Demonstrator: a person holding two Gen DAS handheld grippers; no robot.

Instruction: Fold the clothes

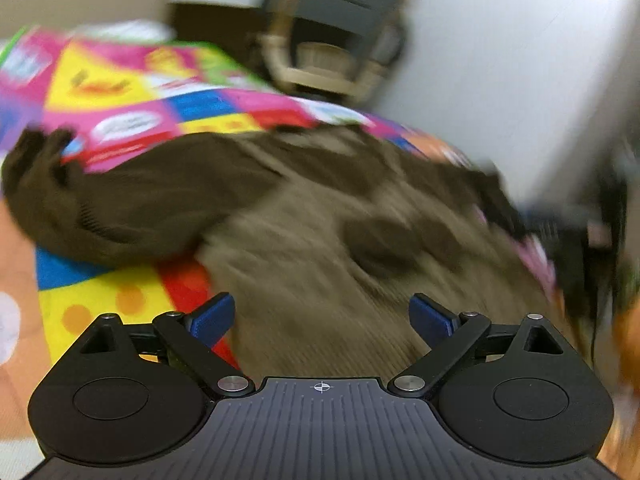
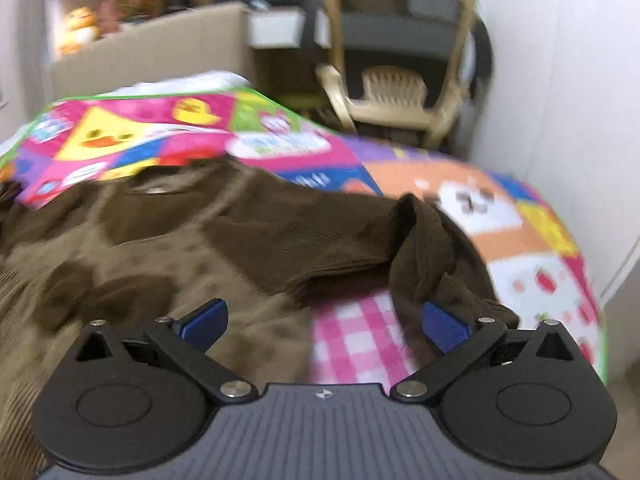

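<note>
Both grippers spread over the brown sweater

My left gripper and right gripper hang wide apart, gripping nothing, above the sweater. It lies spread on the bright blanket, its sleeve crumpled sideways; beyond it stands a chair.

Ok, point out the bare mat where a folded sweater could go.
Bare mat lies right of the brown sweater, from its bunched sleeve to the mat's edge. Another bare strip runs behind the collar, toward the cardboard box. The middle is crowded with sweater, under both open grippers.
</note>
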